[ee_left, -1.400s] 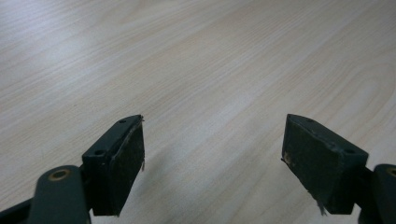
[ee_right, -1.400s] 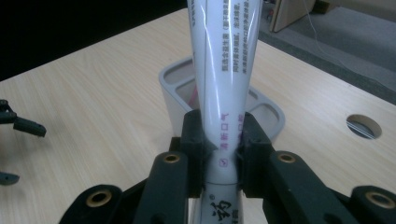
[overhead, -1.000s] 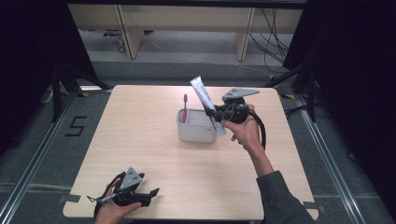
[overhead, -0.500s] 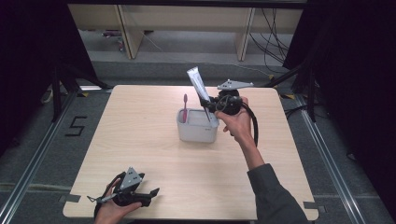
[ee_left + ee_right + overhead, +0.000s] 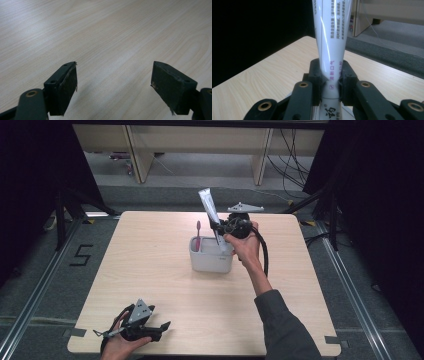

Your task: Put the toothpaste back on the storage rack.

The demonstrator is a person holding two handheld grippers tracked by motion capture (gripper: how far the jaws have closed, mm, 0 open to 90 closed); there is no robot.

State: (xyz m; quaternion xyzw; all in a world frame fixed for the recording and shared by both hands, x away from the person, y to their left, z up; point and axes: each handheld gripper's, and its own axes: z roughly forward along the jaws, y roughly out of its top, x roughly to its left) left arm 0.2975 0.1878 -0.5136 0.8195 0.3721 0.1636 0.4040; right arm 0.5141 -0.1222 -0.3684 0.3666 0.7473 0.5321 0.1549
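My right gripper [image 5: 218, 228] is shut on a white toothpaste tube [image 5: 208, 210], held nearly upright over the right end of a white rectangular holder [image 5: 211, 262] in the middle of the table. In the right gripper view the pads [image 5: 317, 75] squeeze the tube [image 5: 331, 37] at its narrow lower part. A pink toothbrush [image 5: 198, 234] stands in the holder's left end. My left gripper [image 5: 162, 326] rests at the table's near left edge, held by a hand. Its jaws stand wide apart in the left gripper view, with bare wood [image 5: 110, 50] between them.
The light wooden table [image 5: 150, 270] has open surface around the holder. Wooden furniture legs [image 5: 137, 155] and cables [image 5: 295, 155] lie on the floor beyond the far edge. Dark curtains flank both sides.
My right gripper has carried the toothpaste tube leftward to above the holder's right end, and the tube now stands more upright. The left gripper has not moved.
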